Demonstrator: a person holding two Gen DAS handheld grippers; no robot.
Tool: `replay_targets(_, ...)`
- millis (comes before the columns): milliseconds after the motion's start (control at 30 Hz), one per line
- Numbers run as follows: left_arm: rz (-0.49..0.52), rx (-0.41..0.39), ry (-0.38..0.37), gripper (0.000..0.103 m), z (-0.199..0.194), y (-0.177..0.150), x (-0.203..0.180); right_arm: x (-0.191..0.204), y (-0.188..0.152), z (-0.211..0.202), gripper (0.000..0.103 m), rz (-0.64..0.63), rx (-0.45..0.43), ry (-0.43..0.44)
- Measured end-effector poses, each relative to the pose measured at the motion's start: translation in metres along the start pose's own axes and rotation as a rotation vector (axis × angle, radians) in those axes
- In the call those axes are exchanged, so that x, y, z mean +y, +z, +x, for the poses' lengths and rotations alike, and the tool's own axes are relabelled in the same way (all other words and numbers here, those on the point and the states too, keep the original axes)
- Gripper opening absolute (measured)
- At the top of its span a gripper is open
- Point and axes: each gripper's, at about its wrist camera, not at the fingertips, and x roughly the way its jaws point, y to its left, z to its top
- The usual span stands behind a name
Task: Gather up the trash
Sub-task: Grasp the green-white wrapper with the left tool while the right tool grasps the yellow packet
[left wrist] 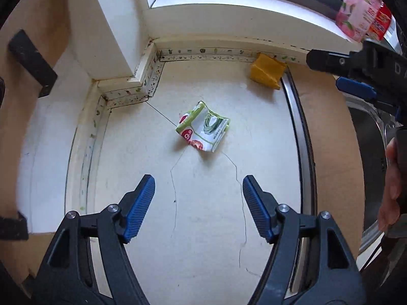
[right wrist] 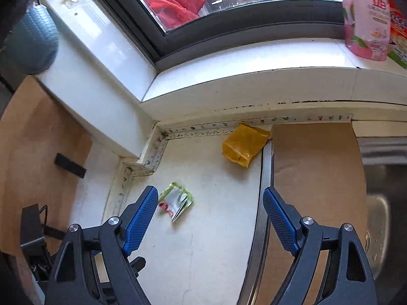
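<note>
Looking down through the left wrist camera, we note the left gripper (left wrist: 198, 198) hanging above a white cracked countertop (left wrist: 203, 228), its blue-padded jaws spread apart with nothing between them. Ahead of the fingertips, clear of both pads, lies a crumpled green-and-white wrapper (left wrist: 203, 129) with red printing, resting flat on the counter. Farther back, against the speckled trim strip at the wall, sits a yellow packet (left wrist: 267, 72), well apart from the wrapper.

From the right wrist camera we record the right gripper (right wrist: 209, 203) likewise spread wide and empty. The crumpled wrapper (right wrist: 176, 203) shows just beside the tip of its left-hand finger (right wrist: 142, 216); we cannot tell whether they touch. The yellow packet (right wrist: 244, 145) lies beyond, at the wall, next to a metal strip (right wrist: 264, 190) that divides the white counter from a brown sheet (right wrist: 318, 172).

The right gripper (left wrist: 356, 76) also enters the left view from the right edge, with a hand (left wrist: 391, 190) visible below it near a steel sink (left wrist: 371, 152). A pink pouch (right wrist: 366, 17) stands on the windowsill (right wrist: 254, 58).
</note>
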Motion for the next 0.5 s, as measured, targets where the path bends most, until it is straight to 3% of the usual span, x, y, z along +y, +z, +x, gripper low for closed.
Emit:
replay_targets(167, -0.082, 0.005, -0.029, 0.069, 0.046, 0.026, 0.017, 0.0, 0.015, 0.075, 0.086, -0.078, 0.014, -0.098)
replay_targets(400, -0.157, -0.016, -0.047, 0.069, 0.087, 0.041, 0.032, 0.008, 0.016, 0.142, 0.084, -0.216, 0.016, -0.244)
replay_targets(500, -0.184, -0.012, -0.076, 0.064, 0.101, 0.043, 0.036, 0.009, 0.013, 0.163, 0.064, -0.242, 0.058, -0.261)
